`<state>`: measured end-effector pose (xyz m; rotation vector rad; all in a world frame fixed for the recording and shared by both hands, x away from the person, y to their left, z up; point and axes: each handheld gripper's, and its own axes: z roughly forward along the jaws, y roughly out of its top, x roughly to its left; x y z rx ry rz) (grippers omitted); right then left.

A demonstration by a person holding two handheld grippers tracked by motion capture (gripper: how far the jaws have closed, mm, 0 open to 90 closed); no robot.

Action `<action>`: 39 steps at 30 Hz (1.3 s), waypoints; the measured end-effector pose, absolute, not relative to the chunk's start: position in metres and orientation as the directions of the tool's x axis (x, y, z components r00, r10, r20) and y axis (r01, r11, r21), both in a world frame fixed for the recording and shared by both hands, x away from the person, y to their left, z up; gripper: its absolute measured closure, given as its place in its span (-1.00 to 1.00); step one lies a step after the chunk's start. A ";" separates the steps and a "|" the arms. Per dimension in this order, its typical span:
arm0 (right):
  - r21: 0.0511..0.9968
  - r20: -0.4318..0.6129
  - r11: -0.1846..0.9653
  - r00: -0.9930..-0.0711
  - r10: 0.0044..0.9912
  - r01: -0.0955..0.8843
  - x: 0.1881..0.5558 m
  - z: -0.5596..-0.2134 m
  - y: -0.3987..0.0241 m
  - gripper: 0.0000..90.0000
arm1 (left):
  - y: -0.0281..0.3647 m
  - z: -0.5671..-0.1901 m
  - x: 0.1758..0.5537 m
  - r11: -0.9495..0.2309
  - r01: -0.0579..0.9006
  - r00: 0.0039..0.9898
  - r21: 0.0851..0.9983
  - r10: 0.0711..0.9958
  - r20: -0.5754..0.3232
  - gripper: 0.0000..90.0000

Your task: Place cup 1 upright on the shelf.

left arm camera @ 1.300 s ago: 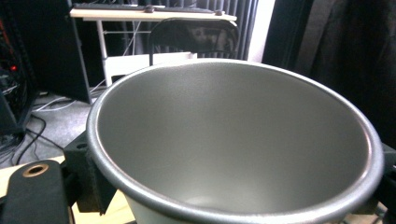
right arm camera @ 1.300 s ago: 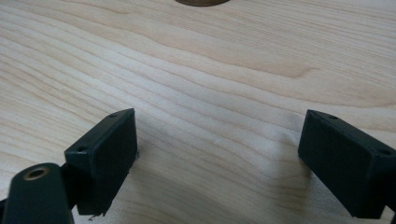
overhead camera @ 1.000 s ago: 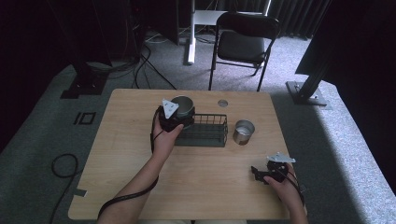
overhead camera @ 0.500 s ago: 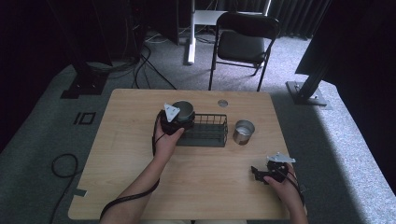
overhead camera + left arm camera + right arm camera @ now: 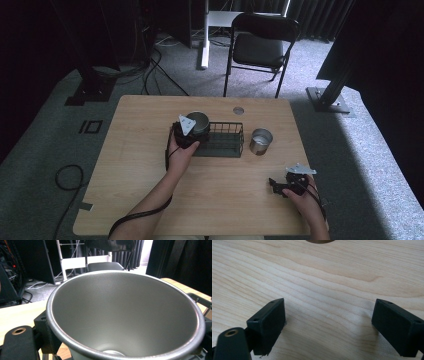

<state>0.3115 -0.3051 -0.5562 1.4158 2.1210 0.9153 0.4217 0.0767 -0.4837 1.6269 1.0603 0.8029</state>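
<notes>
Two cups: both are steel; one is in hand at the basket, the other stands on the bench.
Left hand-held gripper [image 5: 192, 131]: pinching the steel cup [image 5: 198, 121] by its sides, the jaws pressed against its wall in the left gripper view.
Held cup [image 5: 125, 315]: upright, mouth up, empty, at the left end of the wire basket [image 5: 223, 140]; whether its base rests on the basket floor or hangs just above it, I cannot tell.
Second cup [image 5: 260, 141]: on the bench [image 5: 135, 165] just beside the basket's right end, outside it, untouched.
Right hand-held gripper [image 5: 278, 186]: jaws spread wide with nothing between them, lying low over bare wood near the front right corner, well apart from both cups.
Done, by my reading: first cup grasped and brought to the basket.
Left, by my reading: setting it down and letting go, then likely fetching the second cup.
</notes>
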 end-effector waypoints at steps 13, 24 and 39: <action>0.723 0.008 0.262 -0.387 0.922 0.639 0.312 -0.556 -0.305 -0.74 | 0.082 -0.475 0.417 -0.167 0.266 0.446 0.949 0.894 0.033 -0.79; 0.723 0.008 0.262 -0.387 0.922 0.639 0.312 -0.556 -0.305 -0.74 | 0.091 -0.473 0.410 -0.178 0.280 0.470 0.943 0.882 0.027 -0.79; 0.724 0.007 0.263 -0.388 0.922 0.638 0.312 -0.556 -0.305 -0.74 | 0.102 -0.465 0.395 -0.192 0.282 0.489 0.940 0.872 0.032 -0.79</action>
